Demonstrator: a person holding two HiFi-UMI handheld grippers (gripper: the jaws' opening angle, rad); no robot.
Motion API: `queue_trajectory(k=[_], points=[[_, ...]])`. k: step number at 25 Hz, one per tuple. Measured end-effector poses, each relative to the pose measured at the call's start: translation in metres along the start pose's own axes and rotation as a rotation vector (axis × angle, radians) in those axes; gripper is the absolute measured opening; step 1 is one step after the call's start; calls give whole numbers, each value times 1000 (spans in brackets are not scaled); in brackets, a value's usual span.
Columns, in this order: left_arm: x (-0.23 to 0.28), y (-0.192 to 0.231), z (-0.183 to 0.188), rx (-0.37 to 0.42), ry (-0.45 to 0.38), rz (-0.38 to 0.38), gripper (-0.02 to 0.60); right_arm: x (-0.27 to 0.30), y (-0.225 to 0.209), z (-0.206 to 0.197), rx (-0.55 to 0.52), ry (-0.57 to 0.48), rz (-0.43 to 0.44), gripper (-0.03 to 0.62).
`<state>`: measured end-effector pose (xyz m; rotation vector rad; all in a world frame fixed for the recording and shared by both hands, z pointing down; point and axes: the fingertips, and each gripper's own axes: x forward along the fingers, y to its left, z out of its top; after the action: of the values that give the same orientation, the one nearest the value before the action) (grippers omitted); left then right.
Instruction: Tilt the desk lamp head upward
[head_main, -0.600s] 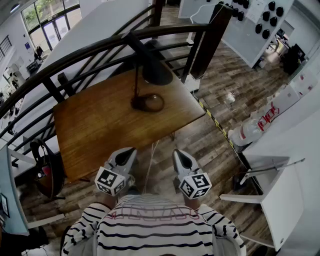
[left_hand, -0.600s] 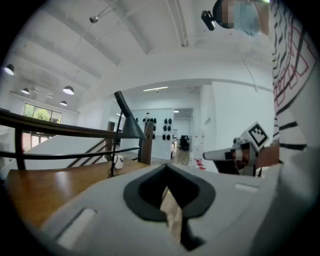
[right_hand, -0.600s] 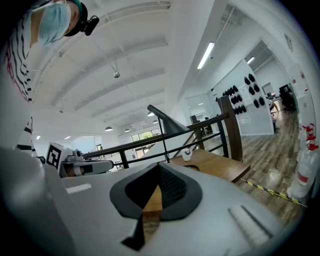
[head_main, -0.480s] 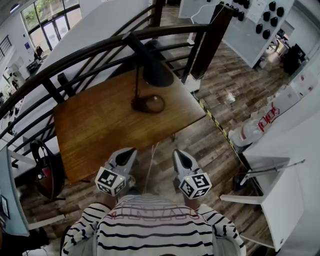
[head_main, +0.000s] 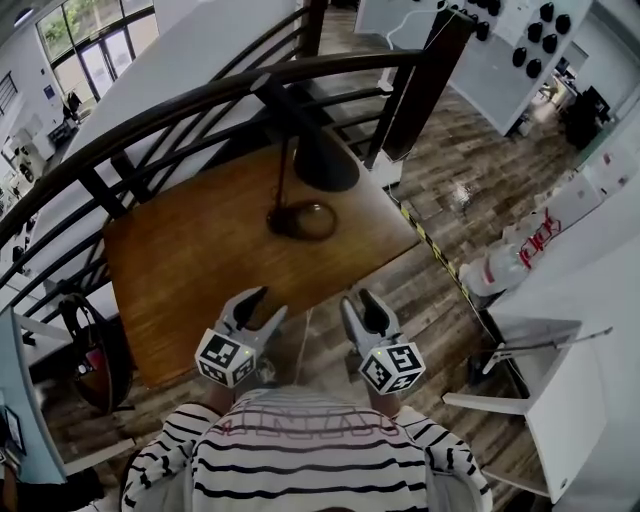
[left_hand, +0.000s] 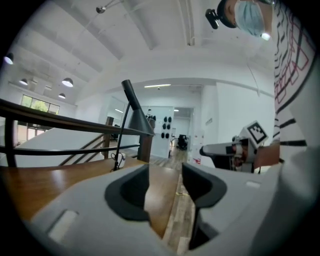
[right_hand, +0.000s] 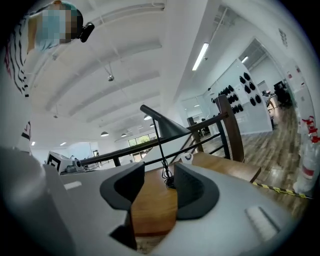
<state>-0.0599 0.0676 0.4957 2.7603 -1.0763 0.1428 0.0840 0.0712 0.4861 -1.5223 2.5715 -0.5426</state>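
Observation:
A black desk lamp stands at the far side of the wooden table (head_main: 190, 270). Its round base (head_main: 300, 221) carries a thin stem (head_main: 283, 170), and its cone head (head_main: 322, 160) hangs down. My left gripper (head_main: 264, 305) and right gripper (head_main: 360, 303) hover side by side at the table's near edge, well short of the lamp. Both are open with nothing between the jaws. In the left gripper view the lamp head (left_hand: 136, 117) shows far ahead, with the right gripper (left_hand: 225, 150) beside. The right gripper view shows the lamp head (right_hand: 167, 125) and base (right_hand: 168, 182) beyond its jaws.
A dark curved railing (head_main: 200, 100) runs behind the table, close to the lamp. A dark chair (head_main: 85, 345) sits at the table's left. White furniture (head_main: 560, 390) and red-and-white bottles (head_main: 510, 262) stand to the right on the plank floor.
Both grippers have moved forward to the table's near edge. The left gripper's jaws look wider apart. The lamp has not moved.

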Motion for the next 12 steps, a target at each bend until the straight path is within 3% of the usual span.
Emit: queue_trajectory(k=[1,4,12], points=[[2,9,1,-1,1,-3,206,9,-1,1,4,-2,-9,175],[5,34,1,-6,11,-15,215,32,-2,1,17,-10,-31,282],[17,106,13,-1,35,-34,262,95,-3,5,26,-13,-72,301]])
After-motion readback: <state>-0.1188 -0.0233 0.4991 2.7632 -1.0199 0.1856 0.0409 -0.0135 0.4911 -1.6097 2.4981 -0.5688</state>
